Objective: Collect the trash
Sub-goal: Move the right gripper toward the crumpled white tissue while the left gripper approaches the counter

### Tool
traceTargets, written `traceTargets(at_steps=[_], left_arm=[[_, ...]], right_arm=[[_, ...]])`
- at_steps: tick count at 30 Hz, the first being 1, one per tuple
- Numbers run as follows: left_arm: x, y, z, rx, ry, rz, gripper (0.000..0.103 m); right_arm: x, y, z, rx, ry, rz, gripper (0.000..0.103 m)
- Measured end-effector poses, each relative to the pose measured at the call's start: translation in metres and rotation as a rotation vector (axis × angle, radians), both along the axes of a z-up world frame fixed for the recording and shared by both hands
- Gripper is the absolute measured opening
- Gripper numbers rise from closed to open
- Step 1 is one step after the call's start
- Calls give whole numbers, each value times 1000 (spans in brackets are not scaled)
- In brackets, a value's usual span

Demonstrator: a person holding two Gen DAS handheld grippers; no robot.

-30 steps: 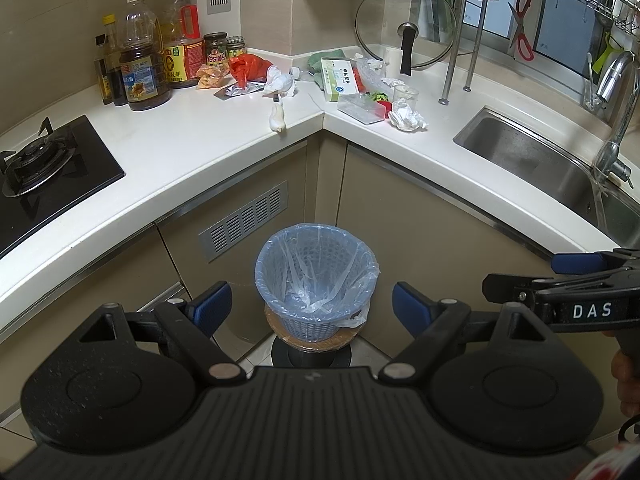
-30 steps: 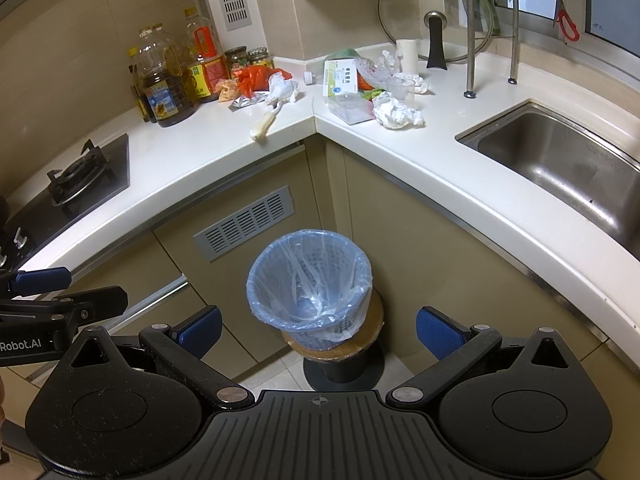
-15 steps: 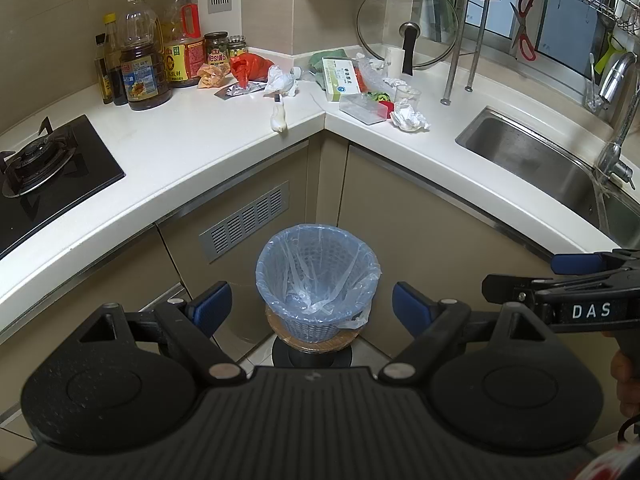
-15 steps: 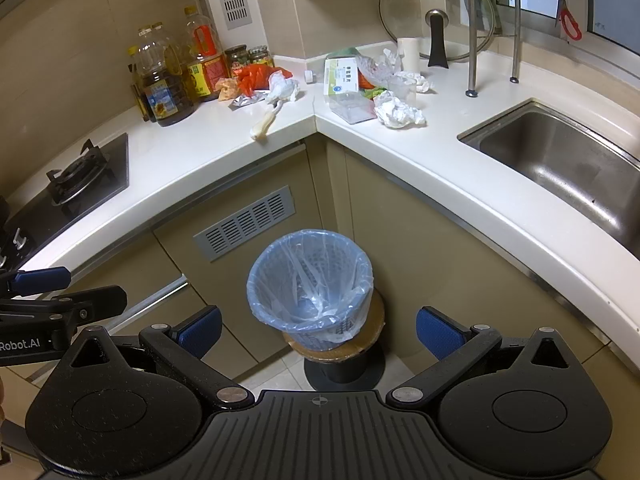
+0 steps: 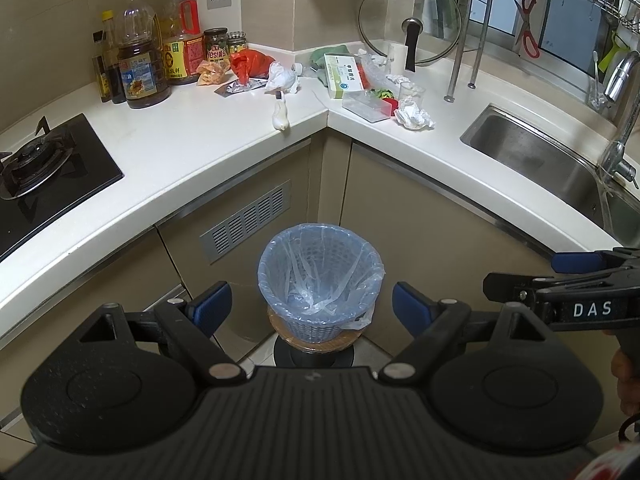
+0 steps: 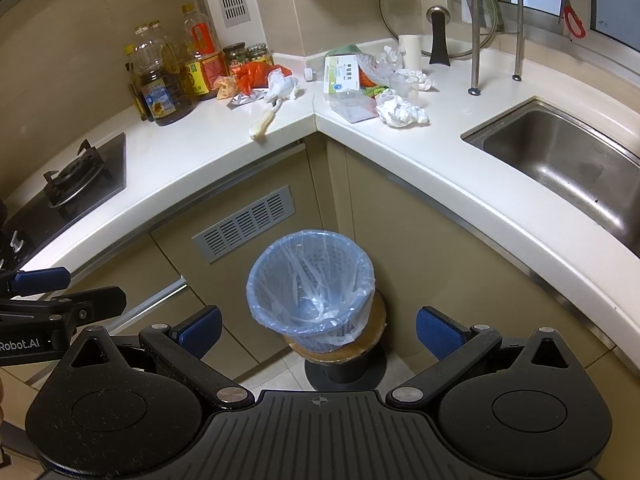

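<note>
A blue basket bin (image 5: pixel 320 276) (image 6: pixel 310 280) lined with a clear bag stands on a round stool below the counter corner. Trash lies in the corner of the white counter: a crumpled white paper (image 5: pixel 414 114) (image 6: pixel 400 112), a red bag (image 5: pixel 250 62) (image 6: pixel 256 74), a crumpled tissue (image 5: pixel 282 78) (image 6: pixel 282 86), a green-white box (image 5: pixel 344 74) (image 6: pixel 342 76), a clear plastic tray (image 5: pixel 366 104) (image 6: pixel 352 106). My left gripper (image 5: pixel 310 308) is open and empty above the bin. My right gripper (image 6: pixel 318 326) is open and empty too, level with the bin.
Oil bottles (image 5: pixel 138 68) and jars stand at the back left. A gas hob (image 5: pixel 36 160) lies at the left. A steel sink (image 5: pixel 552 168) with a tap is at the right. A glass lid (image 5: pixel 410 28) leans on the wall. A small pale bottle (image 5: pixel 280 116) lies near the counter edge.
Both views have shifted very slightly; the scene has slid a little to the right. Nothing was taken hold of or let go.
</note>
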State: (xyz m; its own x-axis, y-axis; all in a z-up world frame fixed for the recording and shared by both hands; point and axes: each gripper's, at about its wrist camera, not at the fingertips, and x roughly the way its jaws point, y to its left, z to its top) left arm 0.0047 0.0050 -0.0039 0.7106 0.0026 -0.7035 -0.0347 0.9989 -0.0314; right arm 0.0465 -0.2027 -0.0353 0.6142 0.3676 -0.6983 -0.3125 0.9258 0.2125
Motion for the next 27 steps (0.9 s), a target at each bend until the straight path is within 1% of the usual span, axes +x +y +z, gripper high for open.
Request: traceTargets(at_steps=[7, 11, 20, 27], left_arm=[[16, 9, -1, -3, 14, -6, 86], [28, 16, -2, -5, 24, -12, 86], [75, 38, -6, -19, 43, -37, 86], [114, 57, -7, -25, 41, -77, 86]], right_arm=[[10, 4, -2, 1, 9, -6, 103], [26, 7, -3, 8, 22, -23, 103], [66, 15, -7, 37, 36, -70, 103], [100, 14, -7, 116, 33, -173, 103]])
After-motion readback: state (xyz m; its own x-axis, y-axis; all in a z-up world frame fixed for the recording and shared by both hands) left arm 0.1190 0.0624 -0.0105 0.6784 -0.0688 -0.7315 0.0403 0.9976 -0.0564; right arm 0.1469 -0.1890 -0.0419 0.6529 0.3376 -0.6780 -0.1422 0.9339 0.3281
